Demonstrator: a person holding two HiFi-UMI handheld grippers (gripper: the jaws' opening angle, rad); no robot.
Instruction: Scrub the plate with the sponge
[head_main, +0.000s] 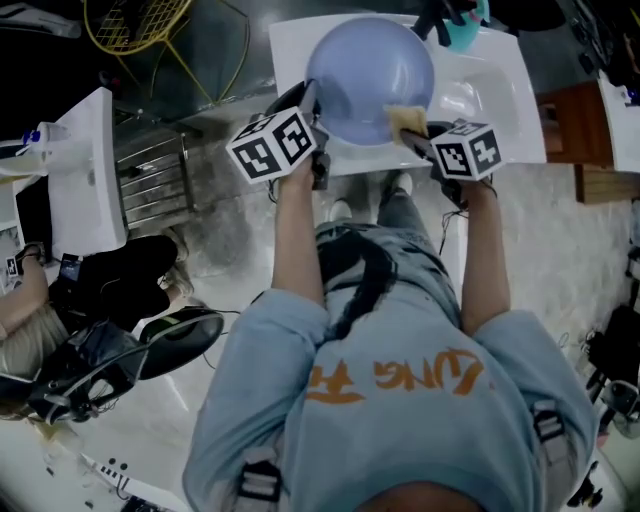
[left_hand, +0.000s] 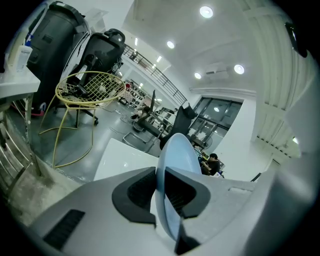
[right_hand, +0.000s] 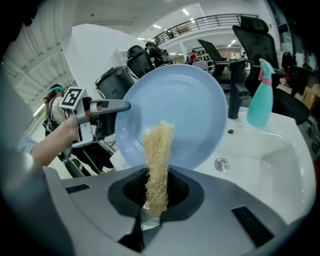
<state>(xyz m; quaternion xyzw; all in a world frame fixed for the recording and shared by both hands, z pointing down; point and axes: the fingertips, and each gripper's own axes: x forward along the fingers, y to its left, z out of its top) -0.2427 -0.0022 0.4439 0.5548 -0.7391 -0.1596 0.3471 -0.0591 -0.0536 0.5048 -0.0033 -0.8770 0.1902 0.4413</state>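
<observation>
Large open-plan lab or office hall, not a home kitchen. A white sink (head_main: 497, 85) is standing free on grey floor (left_hand: 95, 137). Recessed ceiling lights (left_hand: 206, 11) are shining, and a mezzanine railing (left_hand: 155, 75) is running above black office chairs (right_hand: 252, 30). A person (left_hand: 214, 161) is sitting in the background. A yellow wire chair (left_hand: 90, 87) is standing nearby.

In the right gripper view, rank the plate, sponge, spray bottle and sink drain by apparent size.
plate: largest
sponge and spray bottle: look similar; the sponge is nearer, so unranked
sink drain: smallest
</observation>
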